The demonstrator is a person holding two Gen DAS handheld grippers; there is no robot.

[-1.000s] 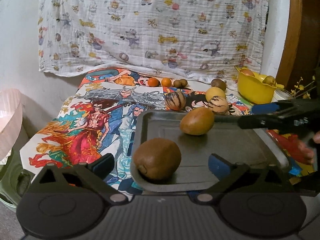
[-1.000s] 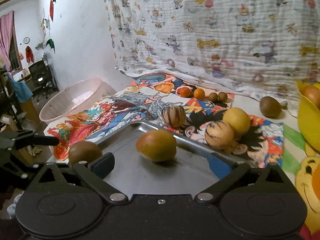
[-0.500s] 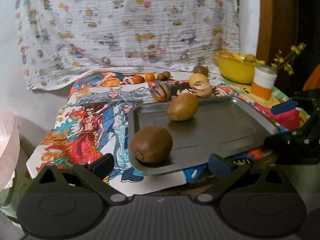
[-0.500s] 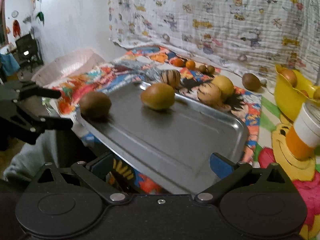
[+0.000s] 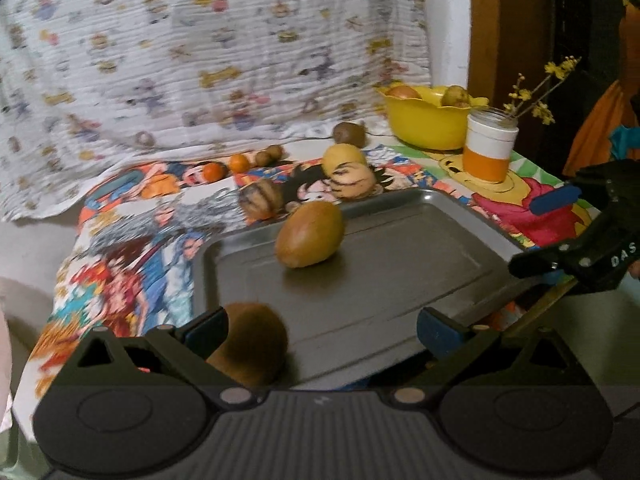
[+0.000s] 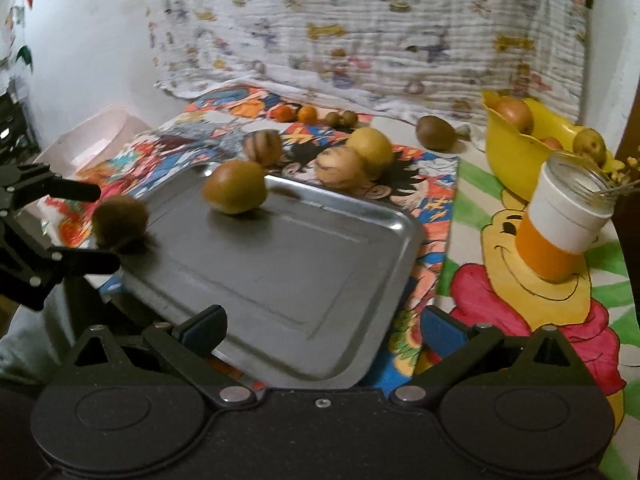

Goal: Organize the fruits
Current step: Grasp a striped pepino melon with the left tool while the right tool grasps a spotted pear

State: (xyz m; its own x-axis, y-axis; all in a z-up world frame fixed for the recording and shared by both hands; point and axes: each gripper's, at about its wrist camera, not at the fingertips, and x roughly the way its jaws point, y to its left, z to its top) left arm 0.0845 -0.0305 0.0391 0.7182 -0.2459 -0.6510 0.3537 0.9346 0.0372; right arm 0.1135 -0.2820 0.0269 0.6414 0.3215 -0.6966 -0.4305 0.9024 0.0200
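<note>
A grey metal tray lies on the cartoon cloth. A brown kiwi sits at its near left corner and a yellow-brown fruit rests further in. My left gripper is open, its left finger just beside the kiwi. My right gripper is open and empty at the tray's near right edge; it shows in the left wrist view. Striped and yellow fruits lie behind the tray.
A yellow bowl with fruit stands at the back right. A white and orange jar with yellow flowers stands in front of it. Small oranges and a kiwi lie near the hanging patterned cloth. A pink basin sits left of the table.
Both grippers have pulled back and swung right. The kiwi now lies close against my left gripper's left finger. The fruits on the tray have not moved.
</note>
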